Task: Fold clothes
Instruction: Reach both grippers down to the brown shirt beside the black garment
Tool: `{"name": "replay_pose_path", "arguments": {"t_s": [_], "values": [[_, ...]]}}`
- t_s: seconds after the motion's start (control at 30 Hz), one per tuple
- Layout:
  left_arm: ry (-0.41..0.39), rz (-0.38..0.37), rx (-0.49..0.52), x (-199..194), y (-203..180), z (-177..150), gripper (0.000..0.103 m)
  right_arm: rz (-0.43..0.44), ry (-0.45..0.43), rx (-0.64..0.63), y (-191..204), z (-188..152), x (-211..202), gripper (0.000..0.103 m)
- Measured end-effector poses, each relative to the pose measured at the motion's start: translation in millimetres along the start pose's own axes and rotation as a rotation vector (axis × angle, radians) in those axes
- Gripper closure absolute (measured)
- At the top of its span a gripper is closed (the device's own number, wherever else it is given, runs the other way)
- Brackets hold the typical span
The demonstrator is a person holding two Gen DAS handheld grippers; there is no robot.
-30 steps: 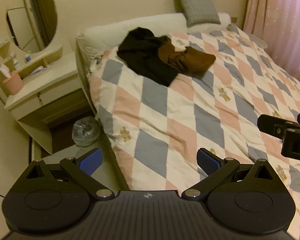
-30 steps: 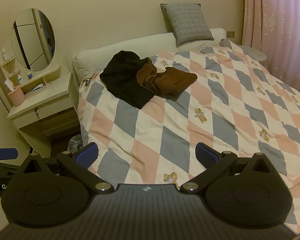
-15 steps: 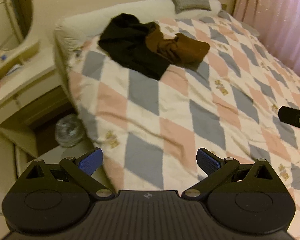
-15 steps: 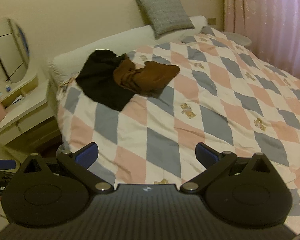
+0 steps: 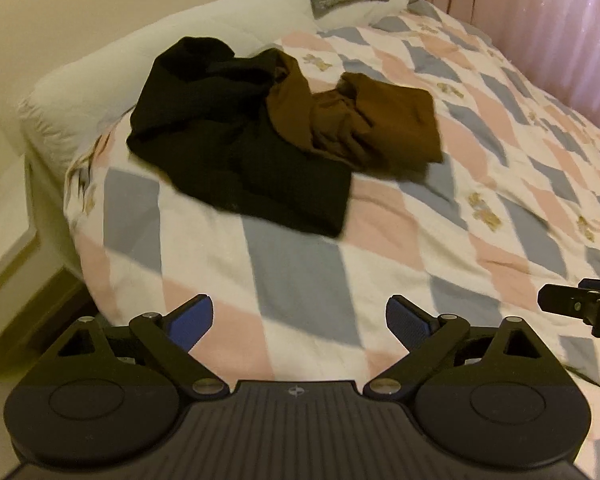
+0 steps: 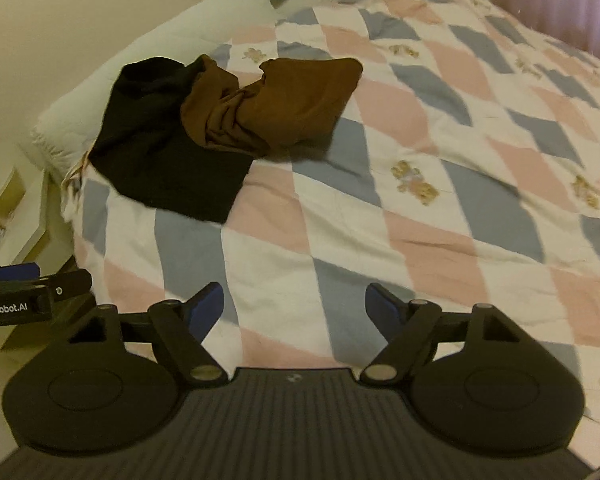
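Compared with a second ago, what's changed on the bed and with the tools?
Both tools, left and right, came closer to the clothes pile; their jaws are closing with nothing between them. The black garment and brown garment lie unmoved on the quilt.

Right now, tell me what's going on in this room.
A person holds a gripper in each hand over a bed with a checked quilt. The left gripper and right gripper are both empty, jaws closing. A black garment and a brown garment lie crumpled together, unfolded and untouched.
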State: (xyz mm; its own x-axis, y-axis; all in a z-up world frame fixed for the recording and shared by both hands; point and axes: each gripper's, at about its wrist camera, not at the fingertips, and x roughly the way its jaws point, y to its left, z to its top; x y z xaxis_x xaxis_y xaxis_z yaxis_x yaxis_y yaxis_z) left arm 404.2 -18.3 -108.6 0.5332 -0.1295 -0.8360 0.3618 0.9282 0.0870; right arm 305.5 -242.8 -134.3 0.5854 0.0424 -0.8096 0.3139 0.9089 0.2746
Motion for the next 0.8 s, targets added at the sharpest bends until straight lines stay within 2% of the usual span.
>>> {"name": "replay_pose_path", "arguments": {"t_s": [0.17, 0.23, 0.3, 0.47, 0.53, 0.57, 0.6, 0.63, 0.67, 0.7, 0.8], "values": [[-0.012, 0.028, 0.037, 49.0, 18.8, 39.8, 0.006, -0.051, -0.048, -0.052, 26.9, 41.2, 44.1, 0.028], [-0.015, 0.009, 0.04, 64.8, 22.4, 54.1, 0.006, -0.064, -0.069, -0.057, 33.9, 57.9, 55.1, 0.026], [-0.01, -0.018, 0.04, 80.2, 24.8, 68.1, 0.006, -0.067, -0.094, -0.045, 37.7, 74.9, 64.9, 0.019], [0.002, -0.06, 0.055, 118.4, 19.5, 101.6, 0.005, -0.079, -0.119, -0.03, 39.7, 110.7, 90.4, 0.018], [-0.009, -0.071, 0.065, 137.0, 16.4, 114.9, 0.008, -0.074, -0.133, -0.011, 36.9, 123.2, 102.2, 0.021], [-0.012, -0.084, 0.066, 147.0, 15.5, 121.7, 0.014, -0.063, -0.134, -0.002, 35.0, 130.3, 109.8, 0.027], [-0.014, -0.105, 0.061, 156.3, 15.5, 128.3, 0.021, -0.056, -0.131, 0.006, 33.1, 137.0, 118.2, 0.037], [-0.015, -0.123, 0.055, 165.1, 15.5, 134.5, 0.024, -0.047, -0.125, 0.01, 31.6, 142.9, 126.7, 0.043], [-0.015, -0.133, 0.049, 173.3, 15.4, 140.5, 0.028, -0.034, -0.118, 0.012, 30.1, 148.9, 135.9, 0.056], [-0.021, -0.14, 0.047, 182.2, 14.7, 146.6, 0.03, -0.028, -0.11, 0.015, 28.9, 154.4, 145.2, 0.063], [-0.041, -0.126, 0.061, 206.6, 10.3, 160.4, 0.034, -0.023, -0.095, 0.002, 28.8, 170.1, 173.6, 0.063]]}}
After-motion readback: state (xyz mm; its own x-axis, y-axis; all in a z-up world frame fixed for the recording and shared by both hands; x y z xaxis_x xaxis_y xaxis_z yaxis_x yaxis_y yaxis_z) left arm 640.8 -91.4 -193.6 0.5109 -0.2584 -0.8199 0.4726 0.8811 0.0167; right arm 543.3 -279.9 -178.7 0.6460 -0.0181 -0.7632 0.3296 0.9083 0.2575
